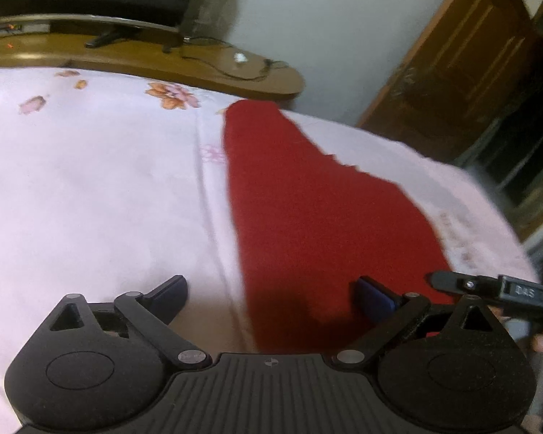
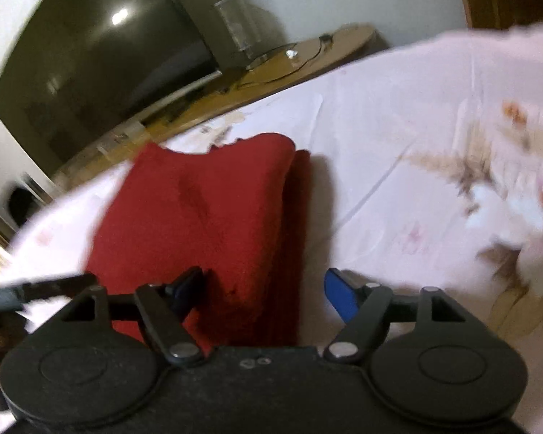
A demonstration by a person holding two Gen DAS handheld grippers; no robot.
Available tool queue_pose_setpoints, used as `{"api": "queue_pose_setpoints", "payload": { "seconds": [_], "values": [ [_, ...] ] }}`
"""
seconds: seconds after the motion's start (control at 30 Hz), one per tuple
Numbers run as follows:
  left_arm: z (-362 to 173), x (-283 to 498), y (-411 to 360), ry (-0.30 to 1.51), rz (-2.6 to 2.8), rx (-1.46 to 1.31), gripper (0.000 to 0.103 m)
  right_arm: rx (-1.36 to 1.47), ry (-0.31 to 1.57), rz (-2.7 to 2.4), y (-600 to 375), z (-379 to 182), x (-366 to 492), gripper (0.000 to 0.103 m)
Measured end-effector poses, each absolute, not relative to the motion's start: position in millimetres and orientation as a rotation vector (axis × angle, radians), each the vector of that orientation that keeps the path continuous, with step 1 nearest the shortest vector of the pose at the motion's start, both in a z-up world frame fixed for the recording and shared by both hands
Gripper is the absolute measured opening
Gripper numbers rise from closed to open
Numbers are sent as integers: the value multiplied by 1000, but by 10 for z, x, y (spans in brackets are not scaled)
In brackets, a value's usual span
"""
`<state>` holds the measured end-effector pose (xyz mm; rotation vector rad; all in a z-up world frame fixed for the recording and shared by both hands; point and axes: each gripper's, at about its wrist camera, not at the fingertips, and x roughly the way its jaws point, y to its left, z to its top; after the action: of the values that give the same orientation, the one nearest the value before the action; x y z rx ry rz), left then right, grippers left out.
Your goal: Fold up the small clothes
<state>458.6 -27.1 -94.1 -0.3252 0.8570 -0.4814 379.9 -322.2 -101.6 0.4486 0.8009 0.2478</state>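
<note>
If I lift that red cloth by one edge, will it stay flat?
Probably not: the red cloth lies soft and folded, so it would likely droop and unfold. It looks thick, perhaps fairly heavy. Its fuzzy surface should grip the bedsheet rather than slide.

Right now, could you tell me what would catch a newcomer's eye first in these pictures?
The red cloth stands out, lying folded on the pale floral bedsheet, right ahead of both open grippers. Behind the bed, a large dark television sits on a wooden stand.

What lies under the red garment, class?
The red garment lies on a pale floral bedsheet, which shows all around it. The sheet directly beneath is covered, so anything between them cannot be seen.
</note>
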Motion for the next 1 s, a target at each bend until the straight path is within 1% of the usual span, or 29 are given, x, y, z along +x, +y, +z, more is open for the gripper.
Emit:
{"api": "queue_pose_setpoints", "payload": {
  "seconds": [0.13, 0.23, 0.33, 0.63, 0.67, 0.7, 0.73, 0.77, 0.83, 0.93, 1.0],
  "values": [
    [-1088, 4606, -52, 919, -590, -479, 99, 645, 805, 311, -3544, -1117, 3666, 73],
    [-1206, 4676, 86, 928, -632, -607, 98, 712, 819, 317, -3711, -1203, 3621, 73],
    [-1298, 4770, 119, 938, -665, -714, 98, 763, 823, 343, -3755, -1242, 3652, 74],
    [-1316, 4914, -216, 954, -744, -681, 97, 754, 841, 435, -3426, -1273, 3969, 75],
    [-1323, 4912, -204, 951, -748, -687, 96, 757, 841, 438, -3419, -1274, 3981, 75],
    [-1314, 4860, -161, 950, -747, -684, 92, 759, 841, 441, -3429, -1278, 3985, 74],
    [-1316, 4857, -143, 951, -741, -679, 88, 758, 844, 440, -3447, -1275, 3978, 70],
    [-1304, 4834, -109, 948, -730, -679, 88, 746, 839, 426, -3472, -1255, 3955, 65],
    [-1233, 4804, 16, 894, -645, -652, 87, 698, 785, 360, -3535, -1157, 3868, 62],
    [-1069, 4891, 170, 783, -517, -653, 88, 517, 673, 264, -3478, -888, 3763, 50],
    [-925, 5011, 144, 722, -487, -637, 88, 421, 619, 259, -3343, -743, 3828, 45]
  ]
}}
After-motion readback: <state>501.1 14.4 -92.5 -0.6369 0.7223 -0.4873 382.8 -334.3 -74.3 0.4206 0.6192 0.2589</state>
